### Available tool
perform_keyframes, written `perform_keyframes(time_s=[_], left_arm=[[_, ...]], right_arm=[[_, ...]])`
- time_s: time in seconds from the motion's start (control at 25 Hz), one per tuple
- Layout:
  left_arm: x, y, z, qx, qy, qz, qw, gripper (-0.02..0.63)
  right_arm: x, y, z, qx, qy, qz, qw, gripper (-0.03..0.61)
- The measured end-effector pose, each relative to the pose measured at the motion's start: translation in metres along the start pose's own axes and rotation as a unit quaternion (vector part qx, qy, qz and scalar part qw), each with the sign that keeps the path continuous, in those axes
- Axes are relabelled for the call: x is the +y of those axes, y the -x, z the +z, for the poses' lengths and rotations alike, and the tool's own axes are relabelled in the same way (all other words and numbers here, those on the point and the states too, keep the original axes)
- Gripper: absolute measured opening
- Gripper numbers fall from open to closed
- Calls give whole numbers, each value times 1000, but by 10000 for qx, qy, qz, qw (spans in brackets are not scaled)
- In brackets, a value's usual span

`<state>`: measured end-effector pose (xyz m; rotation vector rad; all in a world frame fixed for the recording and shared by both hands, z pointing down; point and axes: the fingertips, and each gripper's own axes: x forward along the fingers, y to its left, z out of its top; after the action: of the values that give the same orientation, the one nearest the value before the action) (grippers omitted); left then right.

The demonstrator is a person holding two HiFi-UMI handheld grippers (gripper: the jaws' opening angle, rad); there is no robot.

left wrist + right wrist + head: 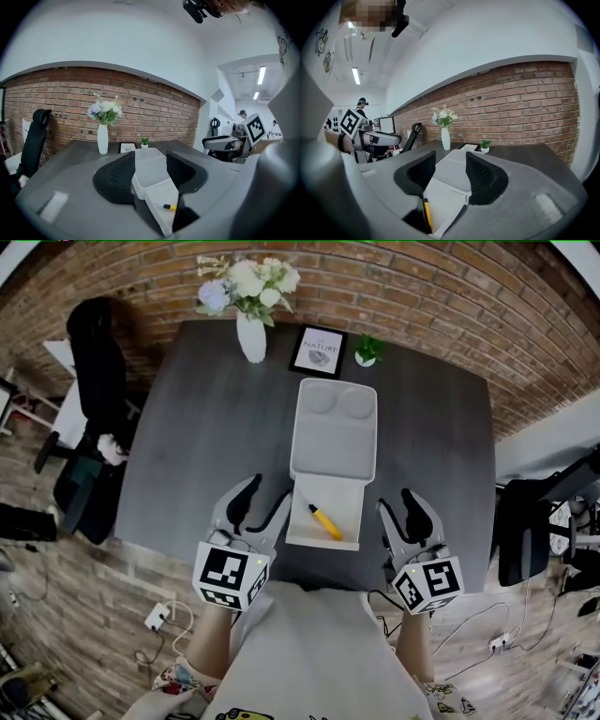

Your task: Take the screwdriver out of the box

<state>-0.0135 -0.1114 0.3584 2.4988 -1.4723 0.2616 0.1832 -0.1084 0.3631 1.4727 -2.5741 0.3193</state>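
An open white box lies near the front edge of the dark grey table, its lid folded back away from me. In its tray lies the screwdriver, with a yellow handle. My left gripper hovers just left of the tray, open and empty. On the tray's right side my right gripper is also open and empty. In the left gripper view, the box and screwdriver show beyond the jaws of the left gripper. The right gripper view shows the screwdriver low between the right gripper's jaws.
At the table's far edge stand a white vase of flowers, a framed picture and a small potted plant. A black office chair stands at the left, another chair at the right. A power strip lies on the floor.
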Motion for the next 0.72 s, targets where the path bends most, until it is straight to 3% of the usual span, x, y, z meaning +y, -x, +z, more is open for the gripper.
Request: perform_keyframes(time_s=[0.28, 0.72], left_arm=[[15, -8, 4, 71, 97, 143, 9998, 224], [21, -11, 0, 160, 104, -86, 9998, 224]], right_arm=[[-6, -14, 2, 66, -188, 118, 9997, 196], [5, -26, 0, 301, -186, 153, 9993, 196]])
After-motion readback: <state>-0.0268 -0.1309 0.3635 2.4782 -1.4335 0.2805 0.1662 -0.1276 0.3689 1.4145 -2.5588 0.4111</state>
